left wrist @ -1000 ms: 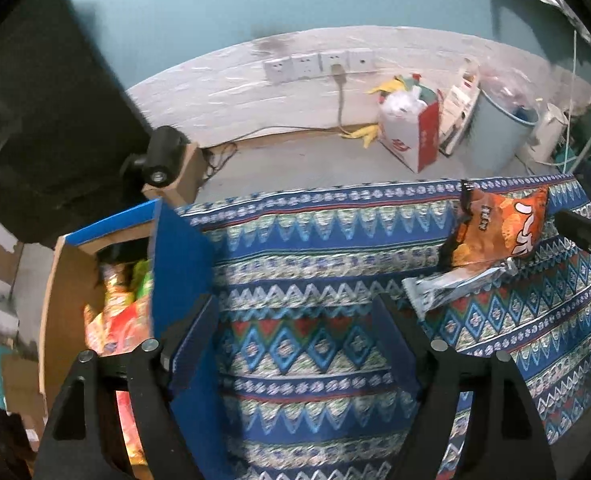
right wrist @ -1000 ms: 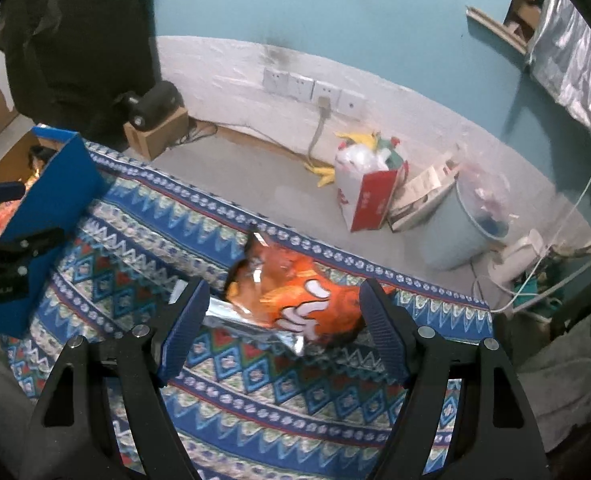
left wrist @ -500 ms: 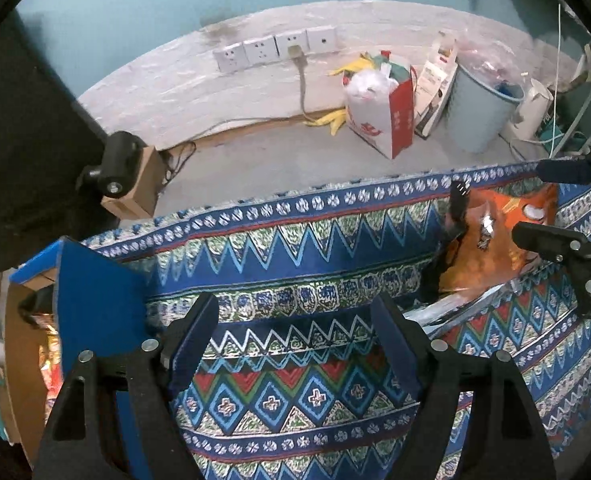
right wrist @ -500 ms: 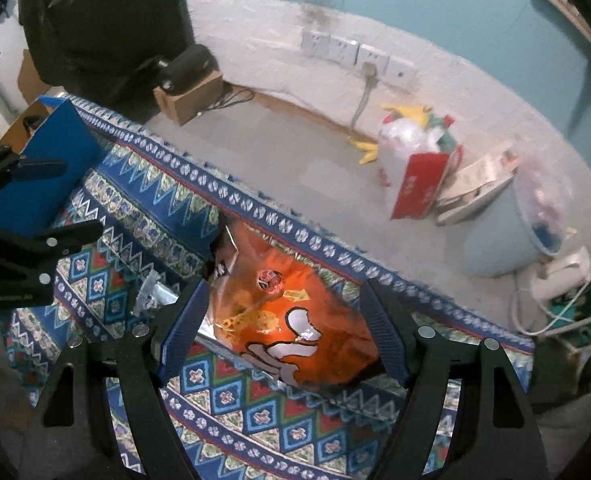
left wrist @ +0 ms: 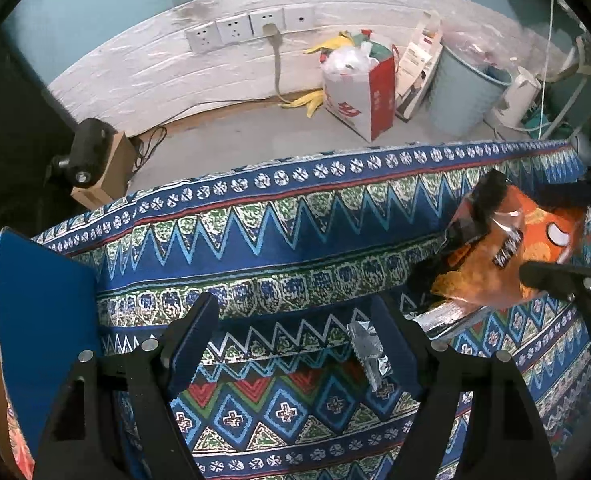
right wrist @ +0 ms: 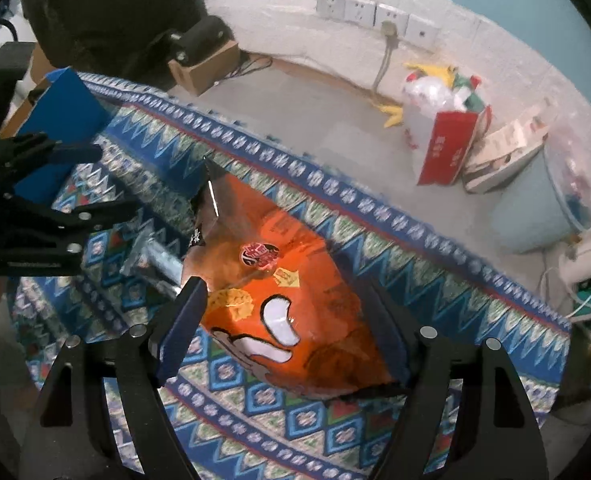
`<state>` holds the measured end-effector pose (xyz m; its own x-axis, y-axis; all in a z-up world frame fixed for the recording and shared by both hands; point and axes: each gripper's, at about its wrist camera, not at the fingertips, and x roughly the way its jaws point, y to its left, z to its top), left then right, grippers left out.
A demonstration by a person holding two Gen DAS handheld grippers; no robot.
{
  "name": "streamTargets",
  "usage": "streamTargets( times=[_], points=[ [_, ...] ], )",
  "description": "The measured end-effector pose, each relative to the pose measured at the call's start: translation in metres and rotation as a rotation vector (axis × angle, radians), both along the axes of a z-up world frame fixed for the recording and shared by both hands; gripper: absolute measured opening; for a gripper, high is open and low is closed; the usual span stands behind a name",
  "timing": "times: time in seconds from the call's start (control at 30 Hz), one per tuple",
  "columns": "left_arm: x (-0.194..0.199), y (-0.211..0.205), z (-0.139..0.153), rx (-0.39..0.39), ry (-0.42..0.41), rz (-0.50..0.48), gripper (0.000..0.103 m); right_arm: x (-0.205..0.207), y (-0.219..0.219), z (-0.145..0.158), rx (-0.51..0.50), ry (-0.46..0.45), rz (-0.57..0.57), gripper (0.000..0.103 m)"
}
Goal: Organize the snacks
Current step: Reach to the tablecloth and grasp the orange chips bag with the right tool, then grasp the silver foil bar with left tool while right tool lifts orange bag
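An orange chip bag (right wrist: pixel 279 304) lies on the patterned blue cloth (right wrist: pixel 359 208), with a silver packet (right wrist: pixel 151 256) tucked under its left end. My right gripper (right wrist: pixel 283 324) is open, its jaws either side of the bag's lower half, not closed on it. In the left wrist view the orange bag (left wrist: pixel 495 256) sits at the right and the silver packet (left wrist: pixel 369 346) lies just inside my open, empty left gripper (left wrist: pixel 295 336). The blue-flapped snack box (left wrist: pixel 39 304) is at the far left.
The cloth's far edge (left wrist: pixel 335 168) drops to a concrete floor. On the floor stand a red-and-white bag (left wrist: pixel 359 92), a pale blue bin (left wrist: pixel 463 96), a white kettle (left wrist: pixel 515 100) and a cardboard box with a black camera (left wrist: pixel 91 156). Wall sockets (left wrist: pixel 251 28) are behind.
My right gripper has dropped closer over the orange bag, which now fills the space between its jaws. My left gripper has swung right, away from the box, toward the silver packet.
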<state>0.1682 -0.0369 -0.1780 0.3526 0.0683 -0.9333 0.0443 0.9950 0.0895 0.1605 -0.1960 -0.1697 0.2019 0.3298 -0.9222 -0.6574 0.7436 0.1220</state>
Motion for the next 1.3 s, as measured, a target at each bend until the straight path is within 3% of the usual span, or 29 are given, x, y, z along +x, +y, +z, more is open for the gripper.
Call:
streamTargets(
  times=[0.37, 0.7, 0.8, 0.83, 0.93, 0.97, 1.17, 1.3],
  points=[
    [-0.007, -0.008, -0.012, -0.002, 0.03, -0.032, 0.08, -0.03, 0.003, -0.007, -0.038, 0.016, 0.056, 0.079],
    [-0.018, -0.016, -0.009, 0.003, 0.028, -0.072, 0.08, -0.035, 0.012, -0.021, -0.082, -0.001, 0.033, 0.081],
    [-0.02, -0.019, -0.01, 0.007, 0.031, -0.085, 0.08, -0.032, 0.009, -0.023, -0.065, 0.012, 0.012, 0.081],
    [-0.02, -0.021, -0.009, 0.006, 0.03, -0.091, 0.08, -0.031, 0.007, -0.024, -0.056, 0.022, 0.005, 0.076],
    [-0.02, -0.028, -0.006, -0.002, 0.017, -0.124, 0.08, -0.028, -0.003, -0.019, -0.051, 0.037, -0.06, 0.059],
    [-0.02, -0.031, -0.005, -0.002, 0.013, -0.136, 0.08, -0.027, -0.008, -0.018, -0.054, 0.041, -0.092, 0.057],
    [-0.021, -0.059, -0.006, 0.022, 0.002, -0.253, 0.08, -0.022, -0.062, -0.016, -0.067, 0.067, -0.332, 0.055],
    [-0.022, -0.07, -0.01, 0.031, 0.019, -0.26, 0.08, -0.02, -0.099, -0.019, -0.051, 0.114, -0.464, 0.057]
  ],
)
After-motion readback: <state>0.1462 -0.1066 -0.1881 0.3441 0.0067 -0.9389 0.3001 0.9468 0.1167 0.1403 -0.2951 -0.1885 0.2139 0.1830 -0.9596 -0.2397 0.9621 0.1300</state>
